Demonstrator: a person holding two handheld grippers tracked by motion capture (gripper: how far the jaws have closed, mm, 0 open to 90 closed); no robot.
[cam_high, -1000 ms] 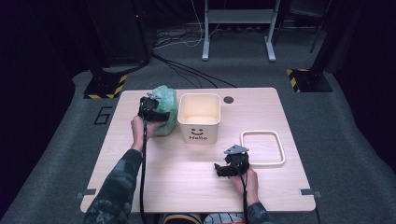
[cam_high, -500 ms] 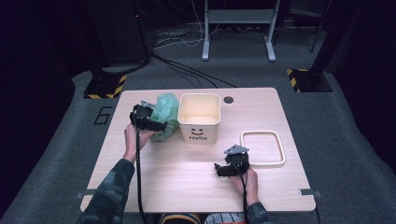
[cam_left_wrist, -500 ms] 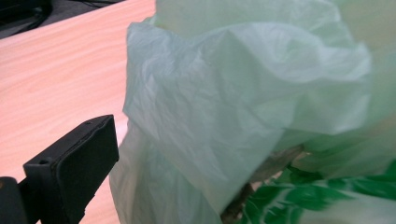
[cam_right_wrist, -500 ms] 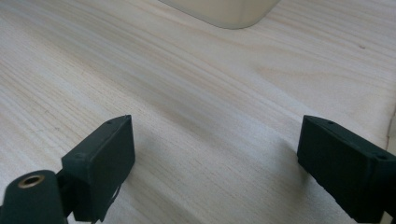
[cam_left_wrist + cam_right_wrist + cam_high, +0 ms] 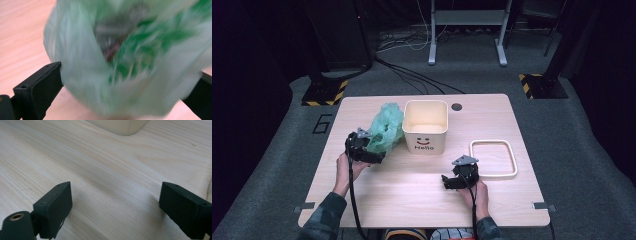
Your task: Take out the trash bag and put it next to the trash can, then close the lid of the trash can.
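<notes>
Green plastic is what I see first: the bag (image 5: 385, 131) sits crumpled on the table (image 5: 377, 200), just left of the cream tub (image 5: 425, 125) and touching its side. My left gripper (image 5: 373, 152) is at the bag's near-left edge, and its jaws have just been opening. In the left gripper view the bag (image 5: 125, 57) bulges between the two black jaws, which stand wide apart. The left jaw's pad is just at the film. The picture is blurred, so I cannot tell whether the right jaw touches it. I read no squeeze on the bag.

My right gripper (image 5: 451, 181) rests low over bare wood, near the table's front and well apart from the bag. Its jaws are spread with nothing between them; in the right gripper view I see table grain (image 5: 112, 180) in the gap and the tub's bottom corner (image 5: 120, 126) ahead. A white frame (image 5: 514, 162) lies flat just right of that gripper.
</notes>
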